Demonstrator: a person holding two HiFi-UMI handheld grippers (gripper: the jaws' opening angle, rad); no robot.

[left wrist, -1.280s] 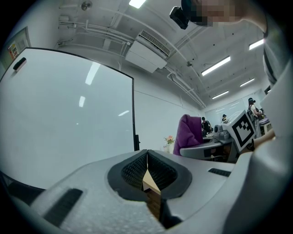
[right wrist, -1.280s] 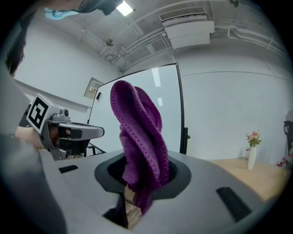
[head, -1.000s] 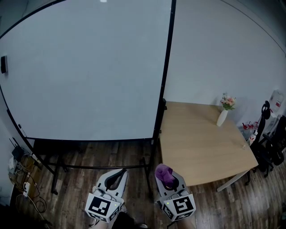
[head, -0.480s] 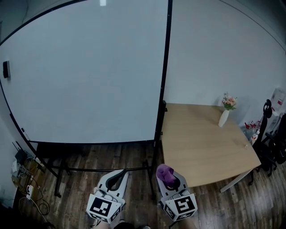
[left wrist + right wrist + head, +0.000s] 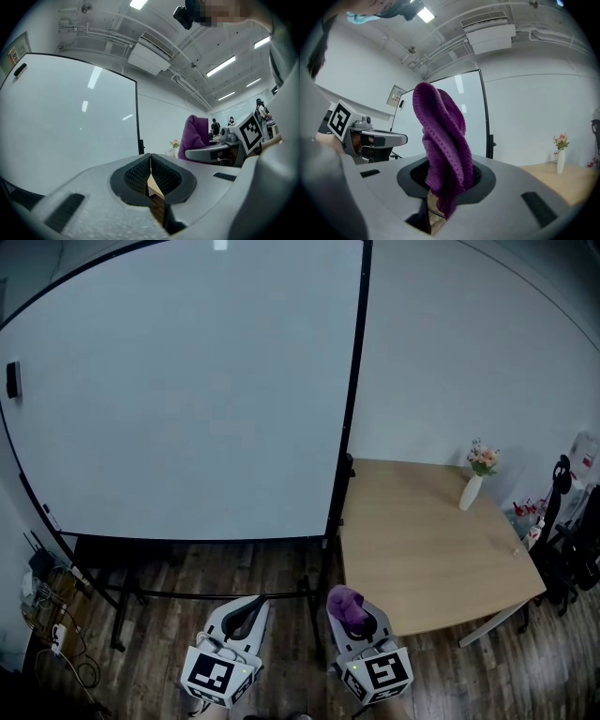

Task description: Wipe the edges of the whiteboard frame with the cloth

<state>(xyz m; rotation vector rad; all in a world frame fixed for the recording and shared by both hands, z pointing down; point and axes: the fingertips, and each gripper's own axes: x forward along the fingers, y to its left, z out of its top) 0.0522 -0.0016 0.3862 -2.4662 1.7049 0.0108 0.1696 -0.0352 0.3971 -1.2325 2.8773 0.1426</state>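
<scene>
A large whiteboard (image 5: 187, 390) on a wheeled stand fills the upper left of the head view; its black right frame edge (image 5: 352, 390) runs top to bottom. My right gripper (image 5: 349, 612) is low in the view, below and just right of that edge, shut on a purple knitted cloth (image 5: 344, 604). In the right gripper view the purple cloth (image 5: 443, 154) stands up out of the closed jaws, with the frame edge (image 5: 485, 117) behind it. My left gripper (image 5: 246, 613) is beside it to the left, shut with nothing in it. The left gripper view shows the whiteboard (image 5: 70, 126) ahead.
A wooden table (image 5: 422, 540) stands right of the board, with a white vase of flowers (image 5: 472, 486) near its far edge. Cables and a power strip (image 5: 52, 615) lie on the wood floor at left. Office chairs and clutter (image 5: 562, 540) crowd the far right.
The head view has shifted slightly, so the board and table sit a little lower in the frame. Both grippers keep their places and their grip.
</scene>
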